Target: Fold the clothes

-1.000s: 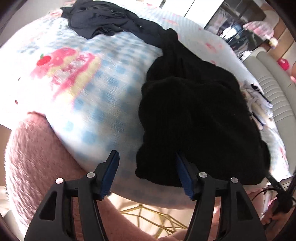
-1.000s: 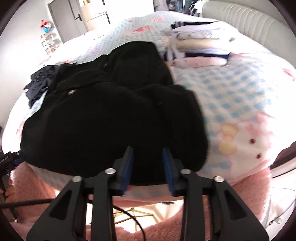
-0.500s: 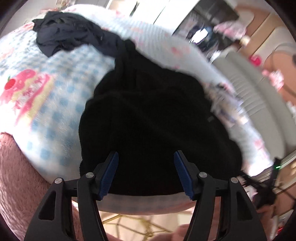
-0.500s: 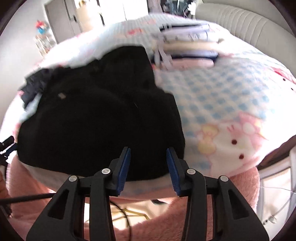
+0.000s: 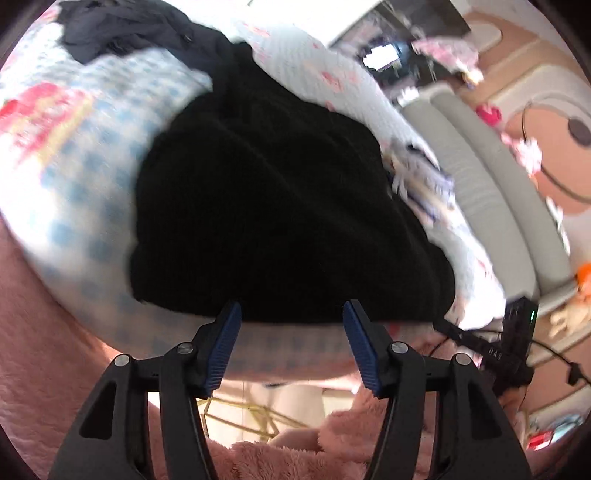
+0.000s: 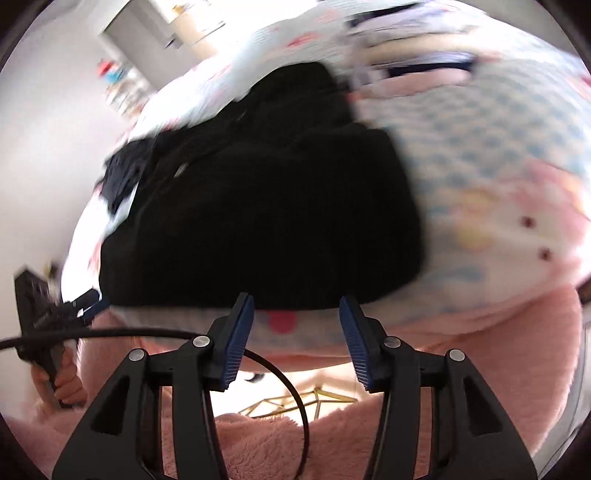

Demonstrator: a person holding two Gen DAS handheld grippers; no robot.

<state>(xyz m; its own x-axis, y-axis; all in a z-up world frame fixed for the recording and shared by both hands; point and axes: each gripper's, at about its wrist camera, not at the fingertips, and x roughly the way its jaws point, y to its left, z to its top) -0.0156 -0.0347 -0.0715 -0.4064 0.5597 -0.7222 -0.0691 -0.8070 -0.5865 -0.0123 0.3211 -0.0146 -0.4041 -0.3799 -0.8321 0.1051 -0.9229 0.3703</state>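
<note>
Only faint pale letters on the black device (image 5: 496, 356) at the bed's near edge; too blurred to read.

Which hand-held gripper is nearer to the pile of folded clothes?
Right. The folded pile lies past the black garment's right side, where the right hand-held gripper is; the left hand-held gripper is at the other end.

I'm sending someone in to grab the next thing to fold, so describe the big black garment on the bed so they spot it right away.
Start at the bed's blue-checked cartoon blanket. The black knit garment lies in a broad heap at its near edge, just beyond both grippers. It is thicker and far bigger than the crumpled navy garment behind it, and unlike the pale folded stack beside it, it is unfolded.
</note>
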